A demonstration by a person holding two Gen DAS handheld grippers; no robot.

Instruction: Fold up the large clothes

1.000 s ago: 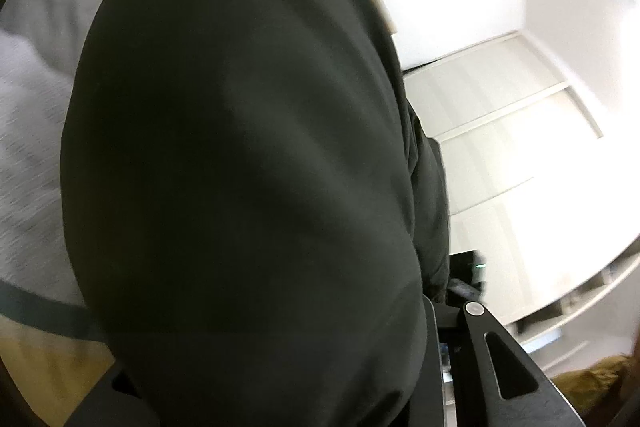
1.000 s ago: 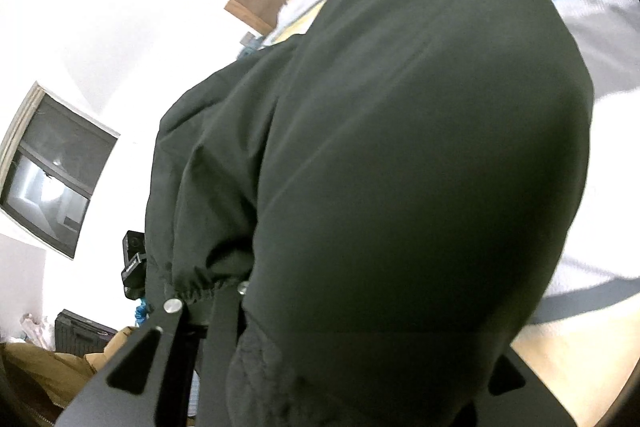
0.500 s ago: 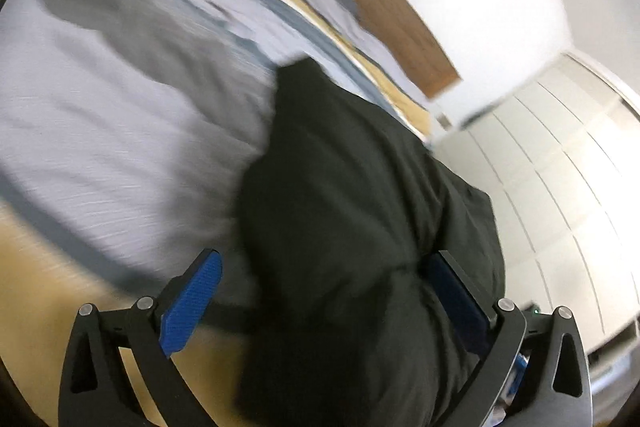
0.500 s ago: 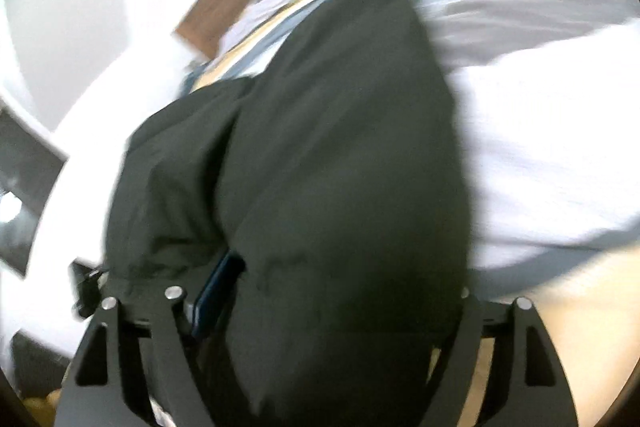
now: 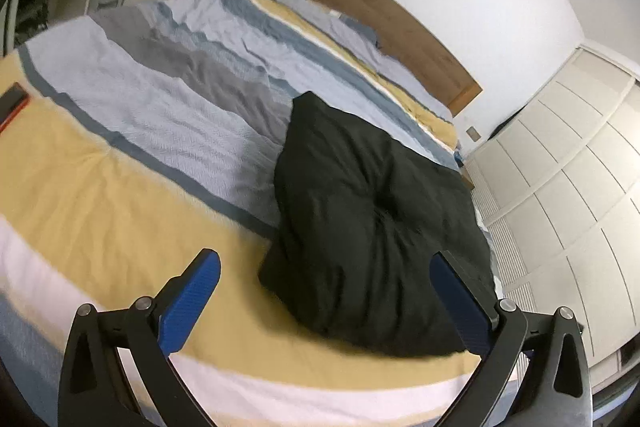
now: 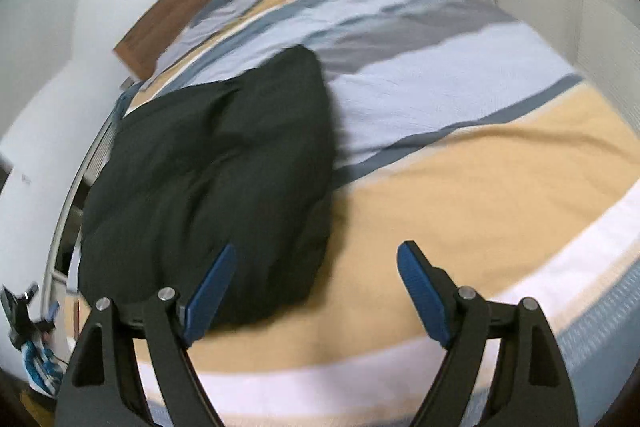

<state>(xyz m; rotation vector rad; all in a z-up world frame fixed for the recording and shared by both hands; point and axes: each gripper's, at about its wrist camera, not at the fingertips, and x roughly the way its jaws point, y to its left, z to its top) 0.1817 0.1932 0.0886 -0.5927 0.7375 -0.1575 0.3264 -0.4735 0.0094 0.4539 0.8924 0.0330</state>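
The dark jacket (image 5: pixel 376 223) lay in a puffy, folded bundle on the striped bedspread (image 5: pixel 132 131), and neither tool had hold of it. The left gripper (image 5: pixel 326 297) hung above the near edge of the bed with its jaws spread wide, nothing between the blue pads (image 5: pixel 188 301); the right-hand pad stood in front of the bundle's near right corner, though whether it touched the cloth could not be told. Over on the other side, the right gripper (image 6: pixel 316 291) stood parted as well, its jaws having just been opening, and only bare yellow bedspread (image 6: pixel 480 171) showed between its fingers (image 6: pixel 420 291). From that camera the jacket (image 6: pixel 208 179) sat to the left, its near end just behind the left finger, the picture smeared with motion there. The bundle rested across the yellow and pale blue stripes, near the bed's side edge and well short of the wooden headboard (image 5: pixel 372 11) at the far end. White wardrobe doors (image 5: pixel 576 179) ran along the right in the left camera's view. A dark flat object with a red edge (image 5: pixel 14 103) lay at the far left rim of the bed.
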